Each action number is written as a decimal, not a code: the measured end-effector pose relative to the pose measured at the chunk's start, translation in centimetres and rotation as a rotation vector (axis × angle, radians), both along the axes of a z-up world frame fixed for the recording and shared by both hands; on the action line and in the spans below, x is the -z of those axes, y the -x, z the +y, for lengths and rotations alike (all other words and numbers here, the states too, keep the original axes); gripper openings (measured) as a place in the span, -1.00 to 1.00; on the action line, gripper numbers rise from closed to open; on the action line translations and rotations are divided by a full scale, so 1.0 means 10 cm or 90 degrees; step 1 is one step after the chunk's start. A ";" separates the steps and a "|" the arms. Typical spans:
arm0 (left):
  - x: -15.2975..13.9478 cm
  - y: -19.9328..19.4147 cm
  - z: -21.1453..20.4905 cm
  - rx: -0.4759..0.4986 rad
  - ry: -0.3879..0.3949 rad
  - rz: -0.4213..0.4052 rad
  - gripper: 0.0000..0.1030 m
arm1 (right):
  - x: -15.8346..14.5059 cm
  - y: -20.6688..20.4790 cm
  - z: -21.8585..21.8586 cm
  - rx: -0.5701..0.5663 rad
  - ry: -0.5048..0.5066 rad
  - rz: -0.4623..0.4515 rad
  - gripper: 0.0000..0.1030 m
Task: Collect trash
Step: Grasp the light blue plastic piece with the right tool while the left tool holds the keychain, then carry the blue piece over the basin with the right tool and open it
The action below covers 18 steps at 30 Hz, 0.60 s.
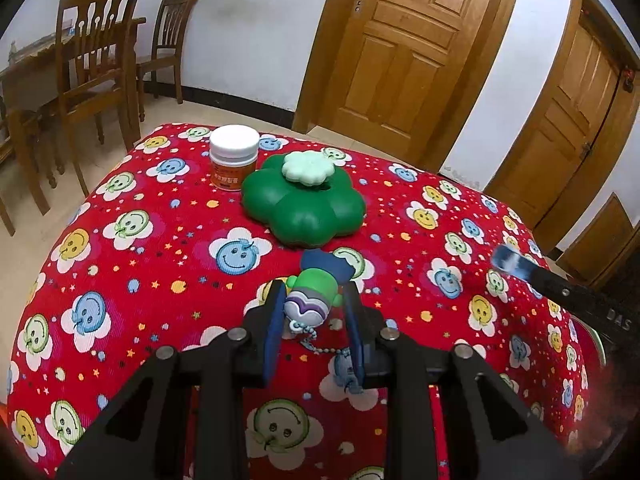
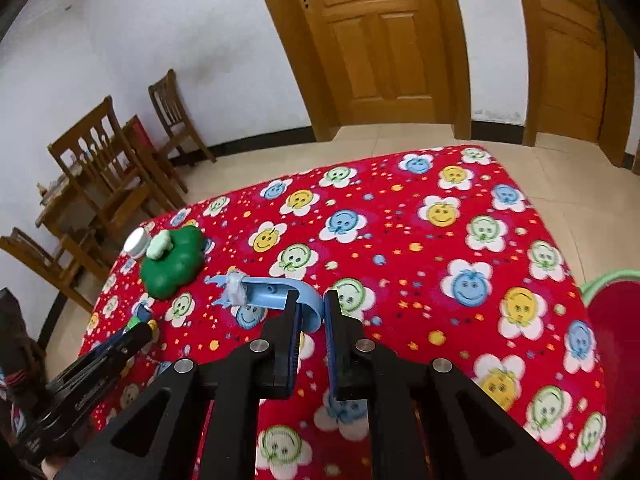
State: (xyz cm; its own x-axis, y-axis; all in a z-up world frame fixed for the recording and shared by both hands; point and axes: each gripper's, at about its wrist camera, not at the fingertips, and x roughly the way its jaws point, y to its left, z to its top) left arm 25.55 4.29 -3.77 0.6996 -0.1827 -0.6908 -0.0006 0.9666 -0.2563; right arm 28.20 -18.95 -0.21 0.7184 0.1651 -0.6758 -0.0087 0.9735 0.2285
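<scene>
Left hand-held gripper (image 1: 314,300) closed on small toy keychain figure (image 1: 310,300) above the worktop (image 1: 160,240). Right hand-held gripper (image 2: 310,312) pinches blue plastic piece (image 2: 272,294). Best keep both grips firm, lift straight, chain clear.

Each gripper, left gripper (image 1: 314,308) and right gripper (image 2: 312,312), is matte black, with angular linkage arms and triangular cut-outs. Round silver pivot screws (image 1: 236,334) dot the joints. The fingers (image 1: 274,332) carry dark blue ribbed pads.
</scene>
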 end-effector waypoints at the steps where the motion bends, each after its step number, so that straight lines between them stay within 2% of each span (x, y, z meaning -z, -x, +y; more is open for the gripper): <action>1: -0.01 0.01 -0.01 0.003 0.000 -0.002 -0.45 | -0.02 0.04 -0.02 0.004 -0.001 -0.002 -0.79; 18: -0.33 0.23 -0.47 0.091 0.004 -0.029 -0.45 | -0.26 0.76 -0.84 0.125 -0.051 -0.038 -0.79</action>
State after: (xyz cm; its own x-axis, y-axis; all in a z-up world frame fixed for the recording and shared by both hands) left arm 23.21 -0.39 -0.45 0.6969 -0.2870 -0.6572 0.1486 0.9543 -0.2591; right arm 20.60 -27.32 2.36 0.7808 0.0693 -0.6209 0.1636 0.9364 0.3104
